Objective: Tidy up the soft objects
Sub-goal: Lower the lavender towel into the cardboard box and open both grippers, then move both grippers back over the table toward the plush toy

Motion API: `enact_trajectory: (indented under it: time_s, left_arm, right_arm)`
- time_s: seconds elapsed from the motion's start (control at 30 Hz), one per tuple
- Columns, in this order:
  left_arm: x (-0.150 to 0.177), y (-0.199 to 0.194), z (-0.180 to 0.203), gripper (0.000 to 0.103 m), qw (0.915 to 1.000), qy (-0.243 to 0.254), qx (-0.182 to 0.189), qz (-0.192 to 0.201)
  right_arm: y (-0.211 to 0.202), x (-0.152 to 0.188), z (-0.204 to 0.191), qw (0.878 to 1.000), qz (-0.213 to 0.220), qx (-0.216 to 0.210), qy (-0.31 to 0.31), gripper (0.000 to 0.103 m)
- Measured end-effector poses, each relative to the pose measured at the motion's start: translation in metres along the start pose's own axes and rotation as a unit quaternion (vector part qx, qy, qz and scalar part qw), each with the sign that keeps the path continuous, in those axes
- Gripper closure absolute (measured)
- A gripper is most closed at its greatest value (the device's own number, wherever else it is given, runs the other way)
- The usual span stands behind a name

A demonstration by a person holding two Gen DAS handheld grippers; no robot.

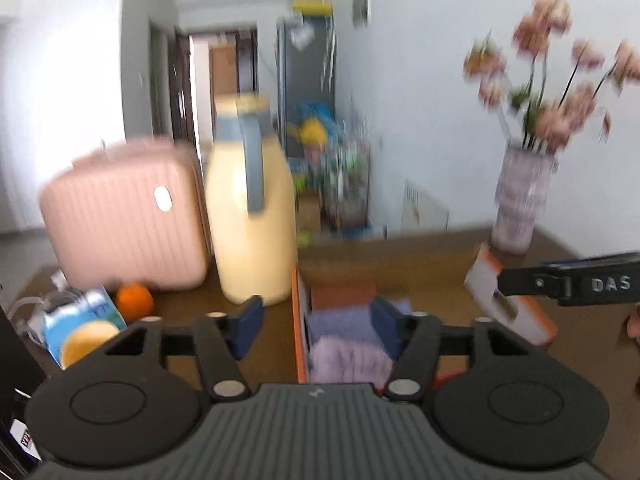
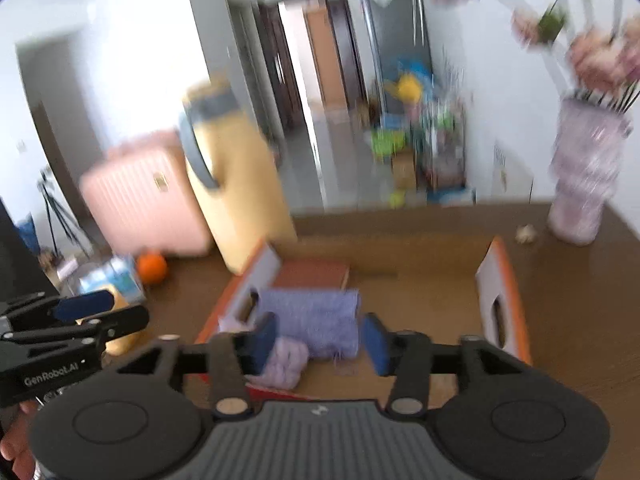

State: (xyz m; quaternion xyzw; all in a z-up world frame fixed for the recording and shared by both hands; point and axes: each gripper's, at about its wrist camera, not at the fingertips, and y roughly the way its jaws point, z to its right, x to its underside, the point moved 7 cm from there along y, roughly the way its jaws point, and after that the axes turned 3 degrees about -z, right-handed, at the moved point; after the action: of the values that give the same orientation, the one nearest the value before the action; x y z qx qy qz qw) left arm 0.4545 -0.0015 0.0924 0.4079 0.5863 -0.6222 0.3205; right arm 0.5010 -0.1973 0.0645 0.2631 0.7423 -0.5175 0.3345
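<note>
While both views are smeared with blur, the stock can still be listed.

Item: cardboard box point(image 2: 500, 304), orange outside and white inside with a cut handle slot, lying open-topped on the brown table point(image 2: 580, 320). It fills the middle of the right wrist view, from 9 o'clock round to 3 o'clock. It is judged to be the collecting bin for the soft goods.

Item: folded blue-purple towel point(image 2: 312, 320), inside the box at its left end, near centre of view. Laid flat, apparently to stack neatly.

Item: pale lilac cloth point(image 2: 284, 364), bunched, touching the towel's near edge at 7 o'clock of it.

Item: rust-brown folded cloth point(image 2: 312, 274), just beyond the towel at 12 o'clock of it; whether it rests on the box floor cannot be told.

The right half of the box floor is bare, so room remains for further pieces.

Item: left gripper point(image 1: 316, 328). Blue pads stand well apart, nothing between them; it hovers over the box's left wall, touching nothing visible.

Item: right gripper point(image 2: 320, 344). Jaws likewise wide, empty; the towel and lilac cloth lie below and beyond the gap, not pinched.

Bystanders, at 10 o'clock of the box: cream jug point(image 2: 236, 184) with grey handle, pink case point(image 2: 140, 204), orange point(image 2: 152, 268), blue-and-white carton point(image 2: 120, 280). At 2 o'clock: vase of pink flowers point(image 2: 580, 184). All are hard goods, judged outside the sorting.
</note>
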Motion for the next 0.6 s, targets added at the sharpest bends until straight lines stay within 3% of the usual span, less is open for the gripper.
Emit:
enact_trajectory:
  time_s: [0.1,0.2,0.27,0.6]
  left_arm:
    - [-0.007,-0.037,0.011,0.025,0.9975,0.01,-0.012,0.069]
    - [-0.007,-0.062,0.024,0.022,0.9947,0.02,-0.023,0.098]
    - [-0.001,-0.074,0.028,0.02,0.9939,0.015,-0.028,0.106]
    - [0.037,-0.115,0.03,0.019,0.9923,-0.007,-0.049,0.113]
  right_arm:
    - [-0.049,0.0,-0.001,0.998,0.067,0.003,-0.016,0.031]
    - [-0.087,0.001,-0.005,0.989,0.137,0.024,-0.049,0.016]
    - [-0.108,0.005,-0.006,0.982,0.173,0.043,-0.064,0.016]
    - [-0.147,0.038,-0.011,0.973,0.205,0.067,-0.087,0.016]
